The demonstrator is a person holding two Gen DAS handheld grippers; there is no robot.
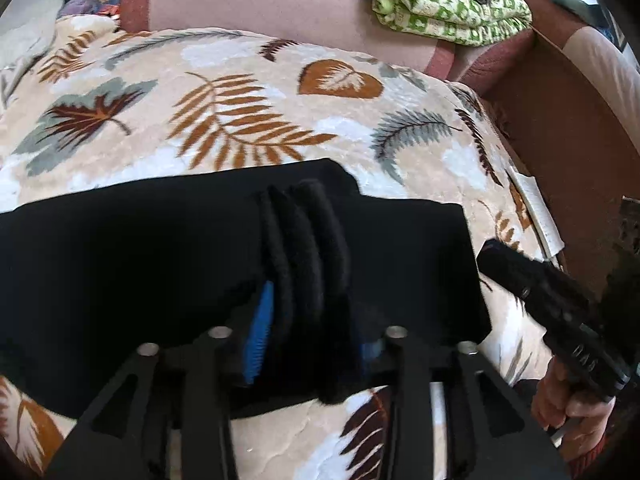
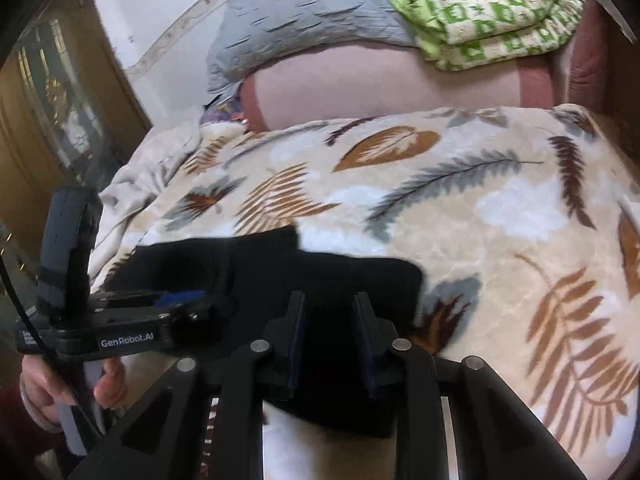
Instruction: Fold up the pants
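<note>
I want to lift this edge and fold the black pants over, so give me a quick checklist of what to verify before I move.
1. Left gripper has fabric: ok, thick bunched folds of the black pants sit between its blue pads.
2. Right gripper has fabric: ok, the pants' near edge lies between its fingers.
3. Both grips on the same near edge: ok, seen side by side in the right wrist view.
4. Pants lying flat: not ok, ridges at the left grip.
5. Leaf-print blanket beyond the pants free for the fold: ok.
6. Blanket caught in either grip: cannot tell.
</note>
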